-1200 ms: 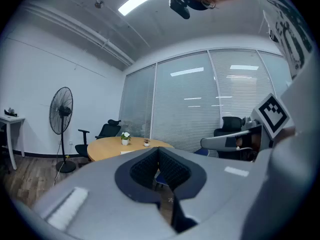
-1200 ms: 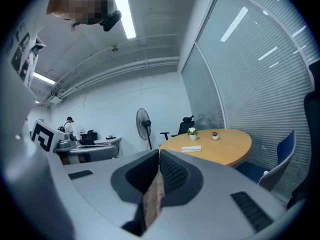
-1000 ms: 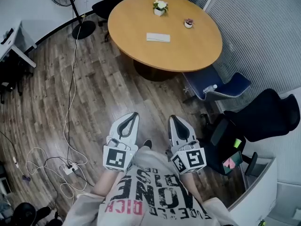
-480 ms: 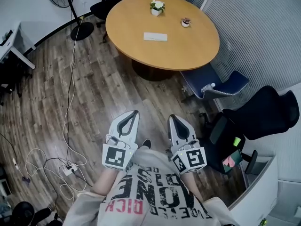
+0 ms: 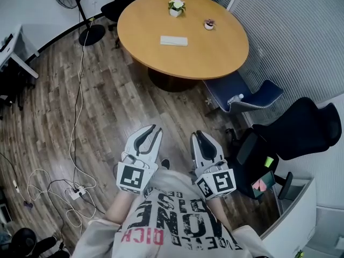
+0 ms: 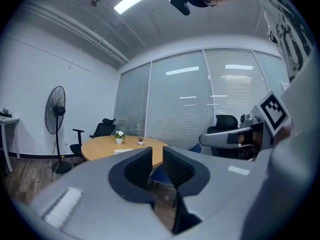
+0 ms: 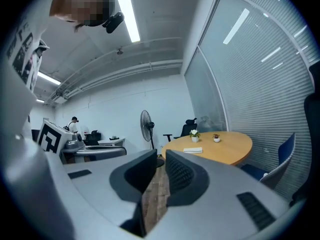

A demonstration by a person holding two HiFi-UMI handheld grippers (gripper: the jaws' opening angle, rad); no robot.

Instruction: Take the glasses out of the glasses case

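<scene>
A flat white glasses case [image 5: 173, 41] lies shut on the round wooden table [image 5: 215, 52], far ahead of both grippers; it also shows small as the case [image 6: 123, 151] and the case [image 7: 193, 150] in the gripper views. My left gripper [image 5: 155, 129] is held at waist height over the floor. Its jaws are opening, with a clear gap and nothing between them [image 6: 157, 152]. Beside it my right gripper [image 5: 197, 136] is shut and empty [image 7: 160, 157]. Both point toward the table. The glasses are hidden.
Two small potted plants [image 5: 176, 7] [image 5: 209, 24] stand at the table's far side. A blue chair [image 5: 242, 97] and black chairs [image 5: 301, 130] crowd the right. Cables and a power strip [image 5: 75, 191] lie on the wooden floor at left; a standing fan [image 5: 86, 15] is behind.
The left gripper's jaws have parted a little. Both grippers edged forward toward the table; the right stays shut.
</scene>
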